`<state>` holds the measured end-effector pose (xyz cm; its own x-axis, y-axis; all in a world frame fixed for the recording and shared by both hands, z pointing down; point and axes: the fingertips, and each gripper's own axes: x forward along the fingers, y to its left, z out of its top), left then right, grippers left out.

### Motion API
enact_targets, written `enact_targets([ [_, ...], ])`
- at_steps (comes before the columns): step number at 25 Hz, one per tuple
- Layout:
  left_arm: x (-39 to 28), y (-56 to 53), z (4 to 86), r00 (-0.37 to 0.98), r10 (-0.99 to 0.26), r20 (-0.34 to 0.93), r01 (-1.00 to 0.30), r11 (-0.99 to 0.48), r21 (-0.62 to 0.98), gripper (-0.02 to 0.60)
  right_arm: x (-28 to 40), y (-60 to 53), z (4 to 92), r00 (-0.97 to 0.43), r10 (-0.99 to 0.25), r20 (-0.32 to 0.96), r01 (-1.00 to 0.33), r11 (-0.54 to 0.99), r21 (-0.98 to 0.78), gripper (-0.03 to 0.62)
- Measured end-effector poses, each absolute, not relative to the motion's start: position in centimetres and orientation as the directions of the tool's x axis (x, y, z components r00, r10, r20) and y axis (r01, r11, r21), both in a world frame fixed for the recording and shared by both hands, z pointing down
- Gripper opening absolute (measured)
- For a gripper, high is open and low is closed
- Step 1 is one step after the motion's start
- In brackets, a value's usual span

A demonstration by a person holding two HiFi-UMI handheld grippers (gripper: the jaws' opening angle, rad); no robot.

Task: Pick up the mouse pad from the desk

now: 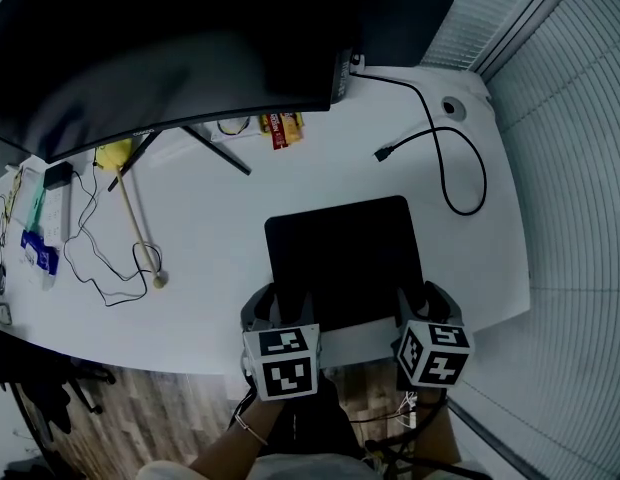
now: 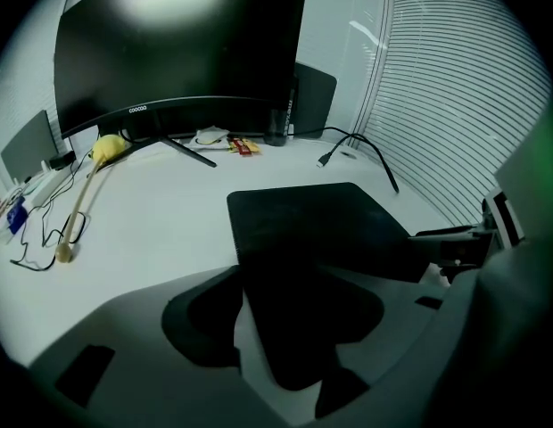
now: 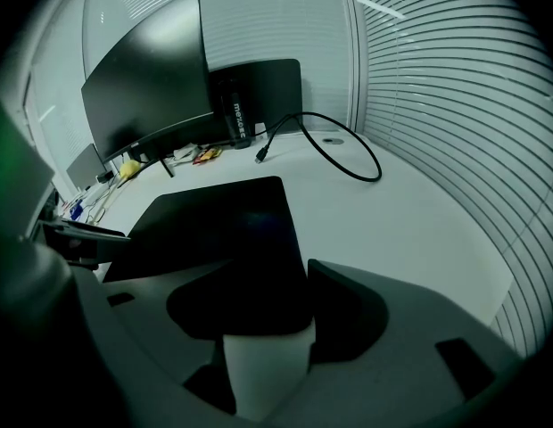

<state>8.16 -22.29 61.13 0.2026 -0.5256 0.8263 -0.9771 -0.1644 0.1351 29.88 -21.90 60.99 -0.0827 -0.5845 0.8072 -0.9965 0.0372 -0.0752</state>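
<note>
When counted from largest down: one desk, white, smooth, with a curved front edge. Next, one monitor, wide, curved, glossy black, spanning 10 to 12 o'clock in the head view on thin splayed legs.

One mouse pad, black, matte, rectangular with rounded corners. Lies flat on the desk just below centre toward 6 o'clock, near edge a little short of the desk's front.

Two grippers, grey and hard-shelled, side by side at 6 o'clock, one at each near corner of the pad. Left gripper: jaws apart, straddling the pad's left edge, with the near-left corner lying in the gap, not closed on it. Right gripper: jaws likewise apart, straddling the right edge, with the near-right corner in the gap.

One black cable, round and rubbery, looped at 2 o'clock, plug end free on the desk. One wooden stick, slim and straight with a yellow head, at 9 o'clock. One thin dark wire, tangled loosely beside the stick. Red and yellow packets at 12 o'clock under the monitor, count unclear. One small round grommet at 1 o'clock.
</note>
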Motion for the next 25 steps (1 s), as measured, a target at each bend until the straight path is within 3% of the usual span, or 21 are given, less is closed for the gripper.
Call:
enact_targets([
  [9, 8.1, -22.5, 61.1, 0.166, -0.538, 0.826, -0.986, -0.106, 0.129, 0.233, 29.8, -21.9, 60.9, -0.077, -0.58, 0.811, -0.997, 0.032, -0.071, 0.225],
  [25, 8.0, -22.4, 61.0, 0.188, -0.495, 0.849, -0.982, -0.106, 0.155, 0.184, 28.8, -21.9, 60.9, -0.078, -0.577, 0.813, -0.997, 0.027, -0.077, 0.13],
])
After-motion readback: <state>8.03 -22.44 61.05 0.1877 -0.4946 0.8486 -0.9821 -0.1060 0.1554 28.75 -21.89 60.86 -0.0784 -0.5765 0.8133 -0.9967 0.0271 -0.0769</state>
